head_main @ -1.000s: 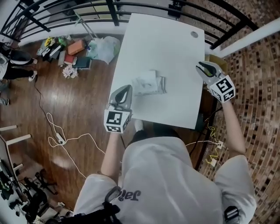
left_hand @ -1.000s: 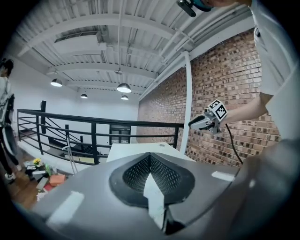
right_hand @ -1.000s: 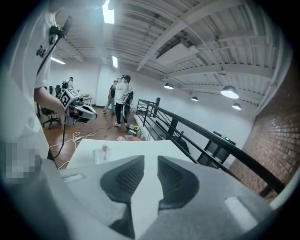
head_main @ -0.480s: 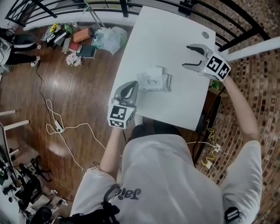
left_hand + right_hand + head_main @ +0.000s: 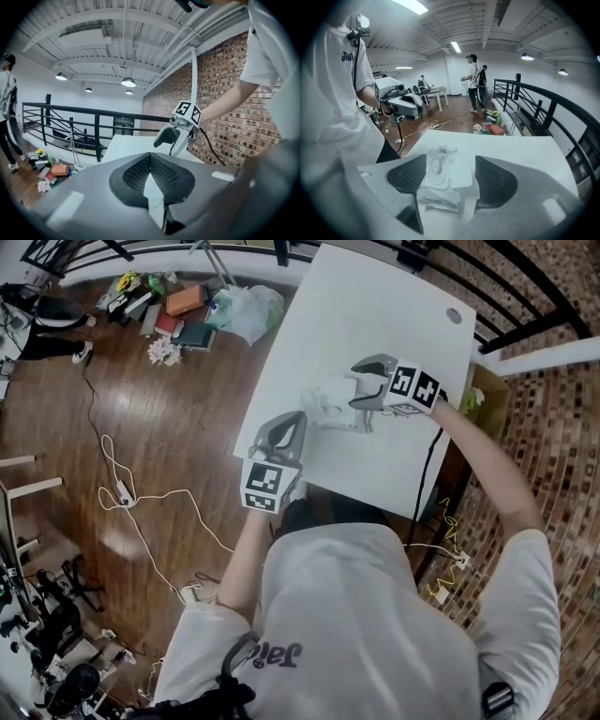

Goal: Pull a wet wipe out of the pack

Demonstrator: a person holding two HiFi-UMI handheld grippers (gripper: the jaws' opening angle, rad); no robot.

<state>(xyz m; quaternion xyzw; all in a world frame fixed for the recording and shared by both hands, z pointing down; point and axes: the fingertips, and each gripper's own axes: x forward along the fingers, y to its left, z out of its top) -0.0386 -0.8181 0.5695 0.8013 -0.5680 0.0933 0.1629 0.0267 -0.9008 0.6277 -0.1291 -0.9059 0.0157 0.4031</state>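
Indicators are pointing to a loft-style workshop or lab — a brick wall [image 5: 220, 89] is running along one side, white beams [image 5: 117, 21] are crossing the open ceiling, and lamps [image 5: 128, 82] are hanging. A black railing [image 5: 97, 136] is edging the wood floor [image 5: 159, 427], cables [image 5: 120, 491] are trailing, and people [image 5: 472, 82] are standing by worktables [image 5: 433, 91].

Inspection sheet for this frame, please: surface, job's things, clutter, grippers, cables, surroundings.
Surface: white table, only the pack on it.
Job's things: pack, mid-table.
Clutter: books and bag on the floor.
Grippers: right gripper over the pack, jaws closing, pack between them, not gripped; left gripper shut, empty, at the table edge.
Cables: white cable on the floor.
Surroundings: railing, brick wall.
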